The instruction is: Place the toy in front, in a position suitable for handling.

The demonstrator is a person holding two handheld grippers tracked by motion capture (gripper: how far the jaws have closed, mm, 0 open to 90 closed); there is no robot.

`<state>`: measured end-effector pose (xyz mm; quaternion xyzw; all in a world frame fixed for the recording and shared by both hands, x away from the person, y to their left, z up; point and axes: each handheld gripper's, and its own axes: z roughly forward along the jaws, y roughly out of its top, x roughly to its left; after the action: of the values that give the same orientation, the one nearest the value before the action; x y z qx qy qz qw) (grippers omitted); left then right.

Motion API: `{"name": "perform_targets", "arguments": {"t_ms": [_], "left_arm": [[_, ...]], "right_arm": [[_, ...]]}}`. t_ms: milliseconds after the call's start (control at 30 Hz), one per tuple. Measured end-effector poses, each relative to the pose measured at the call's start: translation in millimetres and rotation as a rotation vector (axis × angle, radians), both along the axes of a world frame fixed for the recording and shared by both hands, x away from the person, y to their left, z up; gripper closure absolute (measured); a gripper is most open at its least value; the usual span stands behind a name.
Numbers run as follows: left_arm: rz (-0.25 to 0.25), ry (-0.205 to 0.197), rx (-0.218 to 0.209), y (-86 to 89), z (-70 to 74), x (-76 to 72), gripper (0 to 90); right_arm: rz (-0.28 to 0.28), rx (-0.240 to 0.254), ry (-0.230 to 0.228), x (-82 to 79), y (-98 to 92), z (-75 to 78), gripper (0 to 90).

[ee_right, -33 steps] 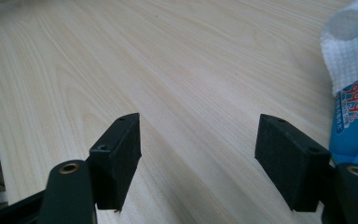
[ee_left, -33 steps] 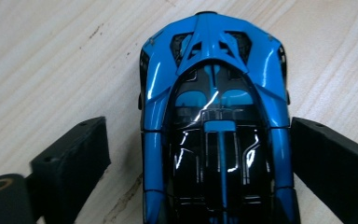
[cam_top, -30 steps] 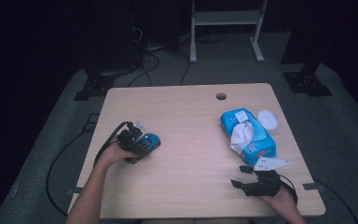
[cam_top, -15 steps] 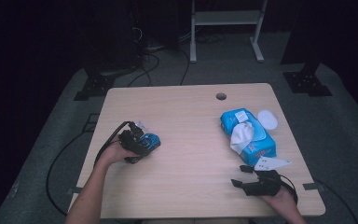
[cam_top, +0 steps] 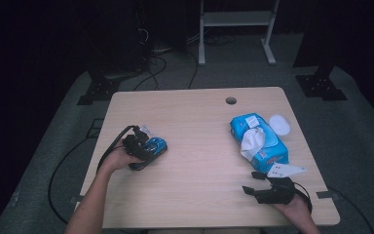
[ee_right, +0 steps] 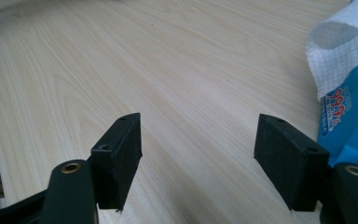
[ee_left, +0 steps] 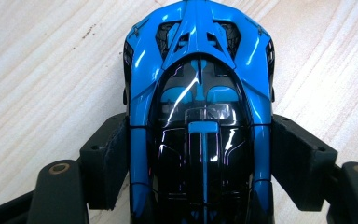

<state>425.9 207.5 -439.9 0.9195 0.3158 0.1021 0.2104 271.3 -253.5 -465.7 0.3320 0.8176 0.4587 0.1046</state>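
A glossy blue and black toy car [ee_left: 199, 93] lies on the left part of the light wooden table [cam_top: 199, 117]. In the high view the car [cam_top: 158, 145] pokes out of my left gripper [cam_top: 150, 149]. The jaws of that left gripper [ee_left: 198, 158] have just been closing, and both pads [ee_left: 109, 161] now press on the car's sides. At the front right my right gripper [cam_top: 249, 183] rests low over the table. Seen from its own camera, the right gripper [ee_right: 198, 149] is open with only bare wood between its pads.
A blue pack of wet wipes [cam_top: 258, 139] lies at the right with a white wipe [cam_top: 251, 141] sticking out, close beside the right gripper [ee_right: 349, 126]. A round white lid [cam_top: 280, 124] sits next to it. A cable hole [cam_top: 231, 100] is near the far edge.
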Motion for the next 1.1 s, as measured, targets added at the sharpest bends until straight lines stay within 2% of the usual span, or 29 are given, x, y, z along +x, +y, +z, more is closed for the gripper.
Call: {"name": "perform_targets", "arguments": {"t_ms": [100, 133, 267, 300, 400, 567, 667, 767, 900, 1000, 1033, 1100], "left_arm": [[0.005, -0.001, -0.007, 1.7, 0.9, -0.2, 26.9], [-0.007, -0.003, 0.010, 2.3, -0.6, -0.8, 26.9], [-0.016, 0.011, 0.033, 2.5, -6.7, -0.6, 26.9], [-0.012, 0.012, 0.014, 4.0, -7.0, 0.1, 26.9], [-0.006, 0.026, -0.003, 5.9, -8.1, 1.9, 26.8], [-0.023, 0.040, 0.003, 7.2, -7.9, 2.8, 25.0], [-0.046, 0.061, 0.026, 10.0, -11.1, 1.2, 21.1], [-0.041, 0.056, 0.016, 12.3, -10.3, 0.7, 23.9], [-0.040, 0.043, 0.028, 10.6, -9.3, -1.2, 25.6], [-0.026, 0.026, -0.004, 11.7, -5.4, -1.1, 27.6], [-0.025, 0.015, -0.001, 11.7, -4.0, -1.4, 27.8], [-0.031, 0.022, 0.031, 10.4, -4.4, -1.7, 27.8]], "right_arm": [[-0.002, 0.001, -0.001, -0.1, -0.1, 0.2, 31.0], [-0.003, 0.001, -0.002, -0.2, -0.1, 0.3, 31.0], [-0.002, 0.002, -0.002, -0.1, -0.2, 0.4, 31.1], [-0.003, 0.002, -0.001, 0.0, -0.2, 0.4, 31.0], [-0.004, 0.003, -0.002, -0.3, -0.6, 0.7, 31.0], [-0.003, 0.004, -0.003, -0.1, -1.0, 0.8, 31.1], [-0.003, 0.005, -0.006, -0.5, -1.6, 1.1, 31.2], [-0.005, 0.006, -0.005, -0.3, -1.9, 1.1, 31.2], [-0.005, 0.004, -0.004, 0.1, -1.0, 1.0, 31.2], [-0.007, 0.004, -0.007, -0.2, -1.1, 1.0, 31.3], [-0.008, 0.005, -0.005, -0.1, -1.4, 1.0, 31.2], [-0.010, 0.004, -0.005, 0.5, -1.8, 0.6, 31.3]]}}
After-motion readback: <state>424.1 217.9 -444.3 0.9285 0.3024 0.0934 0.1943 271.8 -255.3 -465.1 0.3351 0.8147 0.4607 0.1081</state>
